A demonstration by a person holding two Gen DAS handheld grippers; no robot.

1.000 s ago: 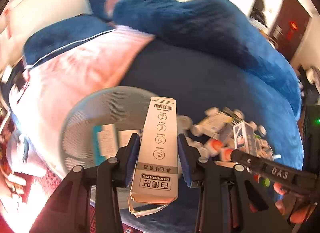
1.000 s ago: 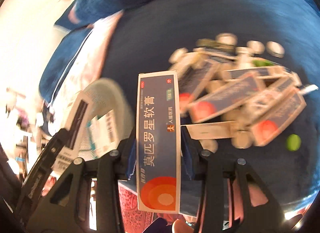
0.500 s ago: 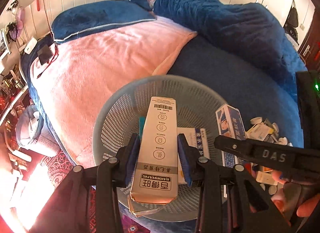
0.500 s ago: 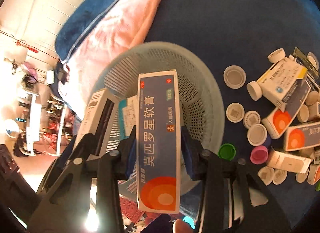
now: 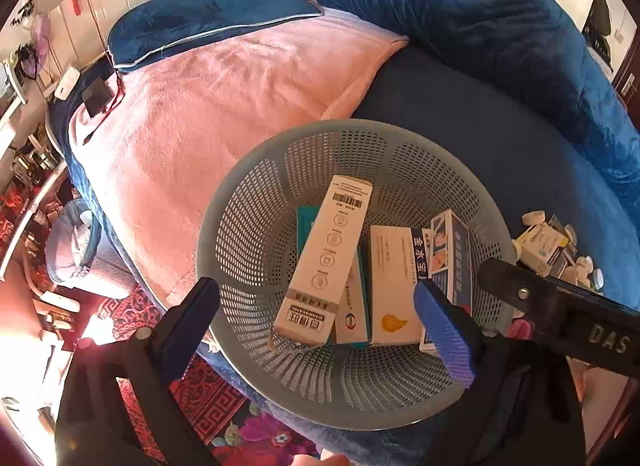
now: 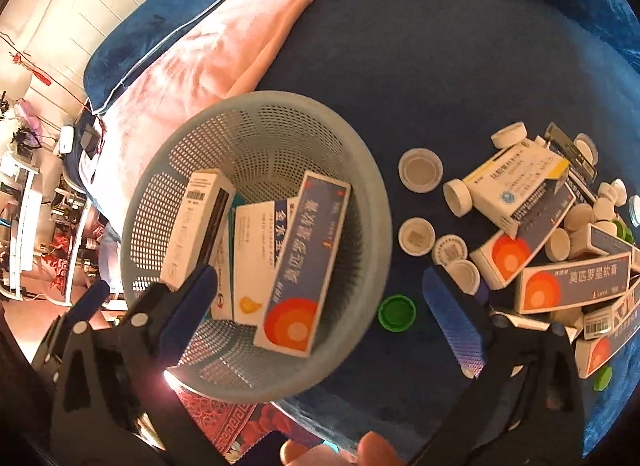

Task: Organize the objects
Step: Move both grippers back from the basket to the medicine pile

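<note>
A grey perforated basket (image 5: 248, 201) (image 6: 372, 201) sits at the near edge of a dark blue bed. A white box with a barcode (image 5: 326, 270) (image 6: 192, 234) lies in it on other boxes. A blue box with an orange circle (image 6: 304, 266) lies in it too, leaning on the right wall. My left gripper (image 5: 320, 330) is open and empty above the basket. My right gripper (image 6: 320, 318) is open and empty above the basket's right side. A pile of medicine boxes (image 6: 560, 250) and bottle caps (image 6: 420, 169) lies to the right on the bed.
A pink blanket (image 5: 224, 105) and blue pillows (image 5: 208, 29) lie behind the basket. A green cap (image 6: 396, 312) sits just right of the basket. The right gripper's arm (image 5: 568, 326) crosses the left wrist view. A red patterned rug (image 5: 208, 398) is below the bed edge.
Both grippers have opened and let go of their boxes. The white box and the blue-orange box have dropped into the basket.
</note>
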